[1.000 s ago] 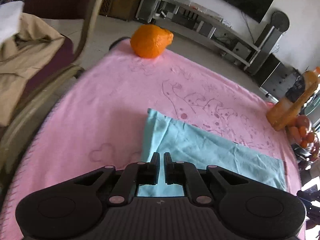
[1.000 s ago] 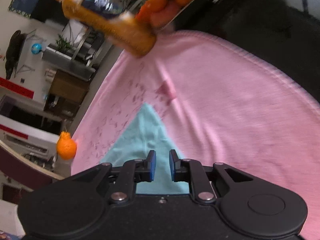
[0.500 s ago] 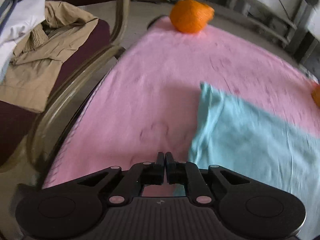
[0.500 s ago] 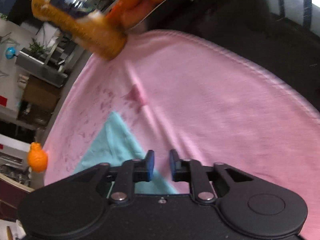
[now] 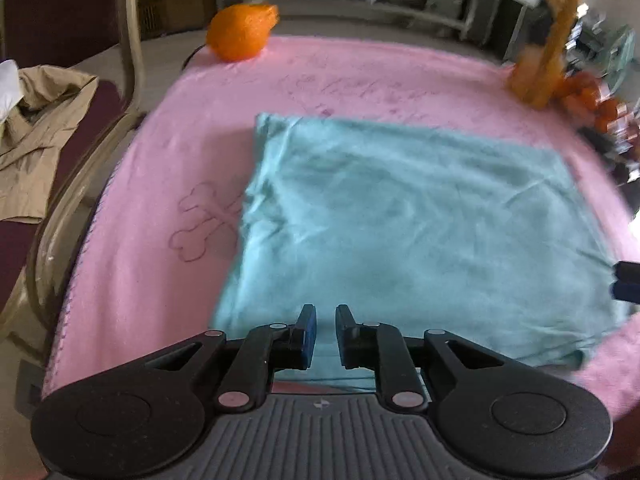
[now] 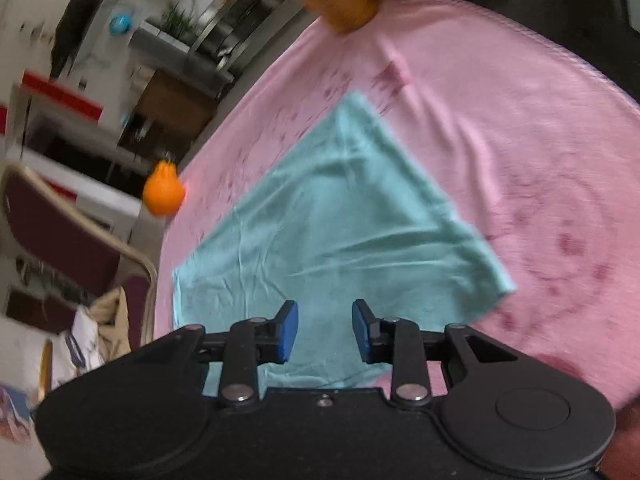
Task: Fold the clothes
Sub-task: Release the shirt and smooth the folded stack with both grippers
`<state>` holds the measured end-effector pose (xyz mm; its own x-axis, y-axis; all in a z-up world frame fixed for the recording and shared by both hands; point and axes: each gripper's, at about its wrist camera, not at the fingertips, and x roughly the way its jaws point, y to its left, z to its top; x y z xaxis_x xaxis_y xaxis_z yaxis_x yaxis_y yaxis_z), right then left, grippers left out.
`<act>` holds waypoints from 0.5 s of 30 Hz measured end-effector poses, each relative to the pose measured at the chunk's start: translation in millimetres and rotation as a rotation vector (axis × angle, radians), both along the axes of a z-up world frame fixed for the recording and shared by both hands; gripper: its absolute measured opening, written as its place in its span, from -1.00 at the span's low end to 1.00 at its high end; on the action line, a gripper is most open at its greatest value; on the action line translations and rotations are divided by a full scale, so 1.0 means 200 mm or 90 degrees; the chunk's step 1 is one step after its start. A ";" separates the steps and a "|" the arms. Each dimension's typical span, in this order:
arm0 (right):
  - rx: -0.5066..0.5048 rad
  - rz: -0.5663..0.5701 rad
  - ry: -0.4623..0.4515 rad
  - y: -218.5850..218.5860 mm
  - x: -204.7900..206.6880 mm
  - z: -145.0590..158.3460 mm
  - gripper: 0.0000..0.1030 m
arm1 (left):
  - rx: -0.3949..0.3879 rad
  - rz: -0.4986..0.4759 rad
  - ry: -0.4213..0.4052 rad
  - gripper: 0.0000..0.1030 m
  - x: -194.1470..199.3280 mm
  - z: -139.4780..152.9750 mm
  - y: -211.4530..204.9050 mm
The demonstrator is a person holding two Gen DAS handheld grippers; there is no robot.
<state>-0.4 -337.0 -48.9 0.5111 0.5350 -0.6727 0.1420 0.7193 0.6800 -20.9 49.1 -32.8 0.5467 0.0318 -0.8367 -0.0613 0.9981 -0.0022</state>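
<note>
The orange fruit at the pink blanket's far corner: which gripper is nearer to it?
Left, judging by size. From the left gripper the orange fruit looms larger, beyond the teal cloth; from the right gripper it looks smaller, far off.

The teal cloth point(image 5: 400, 216) in the middle of the frame looks thin, matt and lightly creased. Under it the pink blanket point(image 5: 152, 184) is soft and fleecy, with a stitched edge and printed outlines. The left gripper point(image 5: 325, 330) at the bottom is matt black plastic with ribbed housing, shiny metal rivets and blue pads point(image 6: 289, 330). The orange fruit point(image 5: 242, 32) at the upper left has dimpled skin.
</note>
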 end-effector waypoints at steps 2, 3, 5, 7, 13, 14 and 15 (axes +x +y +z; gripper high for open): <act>0.000 0.009 0.013 0.03 0.05 -0.04 -0.43 | 0.017 0.023 0.010 -0.56 0.00 -0.02 0.04; -0.012 -0.004 0.031 0.01 0.06 -0.07 -0.43 | 0.017 0.032 0.011 -0.56 -0.01 -0.02 0.07; -0.023 -0.027 0.064 -0.04 0.05 -0.11 -0.86 | 0.031 0.048 0.016 -0.66 -0.04 -0.01 0.11; -0.021 -0.051 0.084 -0.12 0.00 -0.12 -0.91 | 0.032 0.062 0.011 -0.69 -0.09 0.01 0.13; -0.032 -0.097 0.023 -0.25 -0.20 0.00 -0.45 | -0.022 0.026 -0.035 -0.70 -0.16 0.08 0.10; -0.005 -0.096 0.018 -0.26 -0.21 -0.01 -0.45 | -0.026 0.015 -0.035 -0.69 -0.15 0.08 0.07; 0.032 -0.093 0.025 -0.25 -0.23 -0.04 -0.45 | -0.029 0.005 -0.034 -0.69 -0.14 0.08 0.04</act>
<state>-45.5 -387.6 -56.4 0.5600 0.4902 -0.6679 0.2703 0.6539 0.7066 -48.0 57.7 -16.6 0.5906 -0.0014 -0.8069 -0.0677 0.9964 -0.0512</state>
